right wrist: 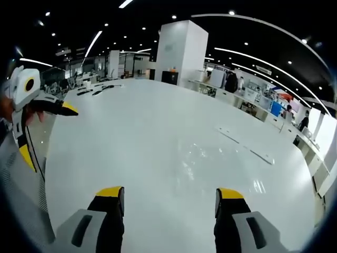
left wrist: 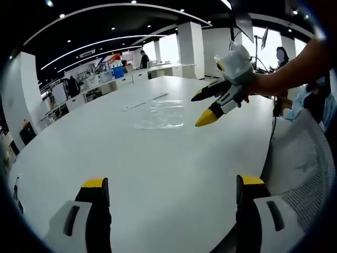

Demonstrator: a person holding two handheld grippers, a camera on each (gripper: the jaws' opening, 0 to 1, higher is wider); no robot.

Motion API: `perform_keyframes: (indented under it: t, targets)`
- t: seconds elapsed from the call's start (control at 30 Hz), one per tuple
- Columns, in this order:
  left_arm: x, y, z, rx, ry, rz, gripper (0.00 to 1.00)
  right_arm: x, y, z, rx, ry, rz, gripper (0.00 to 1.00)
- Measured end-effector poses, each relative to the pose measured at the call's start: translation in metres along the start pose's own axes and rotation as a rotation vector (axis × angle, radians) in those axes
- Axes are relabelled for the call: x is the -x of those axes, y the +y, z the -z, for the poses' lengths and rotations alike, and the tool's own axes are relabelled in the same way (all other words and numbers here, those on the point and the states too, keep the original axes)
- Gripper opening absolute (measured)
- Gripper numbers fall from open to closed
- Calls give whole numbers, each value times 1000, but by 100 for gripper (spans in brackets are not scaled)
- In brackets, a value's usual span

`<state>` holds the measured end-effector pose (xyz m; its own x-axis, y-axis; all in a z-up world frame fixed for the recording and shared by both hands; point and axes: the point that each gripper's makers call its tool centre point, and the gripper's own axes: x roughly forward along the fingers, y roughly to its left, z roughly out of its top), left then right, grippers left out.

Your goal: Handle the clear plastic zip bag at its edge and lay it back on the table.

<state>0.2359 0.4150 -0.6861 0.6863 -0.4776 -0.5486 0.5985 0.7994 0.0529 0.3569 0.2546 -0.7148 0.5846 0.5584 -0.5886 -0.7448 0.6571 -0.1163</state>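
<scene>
Both grippers hover empty, jaws wide; the clear zip bag (left wrist: 158, 117) lies flat on the table (left wrist: 158, 174), well ahead of the left gripper (left wrist: 172, 191), with the right gripper (left wrist: 203, 109) just beside it.

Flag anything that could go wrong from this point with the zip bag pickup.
1. The clear zip bag lies flat and nearly invisible on the white table, so a tool may miss its edge and scrape the surface.
2. Both the left tool and the right tool are open and well away from the bag, so a long approach remains.
3. Glare on the plastic may hide the true edge.
</scene>
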Motion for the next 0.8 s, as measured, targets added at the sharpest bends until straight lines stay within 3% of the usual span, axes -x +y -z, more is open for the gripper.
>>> perform_keyframes:
  t: [0.17,0.5,0.73,0.8]
  targets:
    - [-1,1,1,19,2,5,99,-4,-1,-2,-11,5,6,68]
    - [1,6,-1,26,-7,-8,99,-13,-3,-2,-44,29,10,58]
    - [1,4,-1,28,-3,-7,99,-24,-4,3,-34,67,-3,46]
    - [1,3,-1,28,-4,-5,99,-30,-8,6,-9,80,10,38]
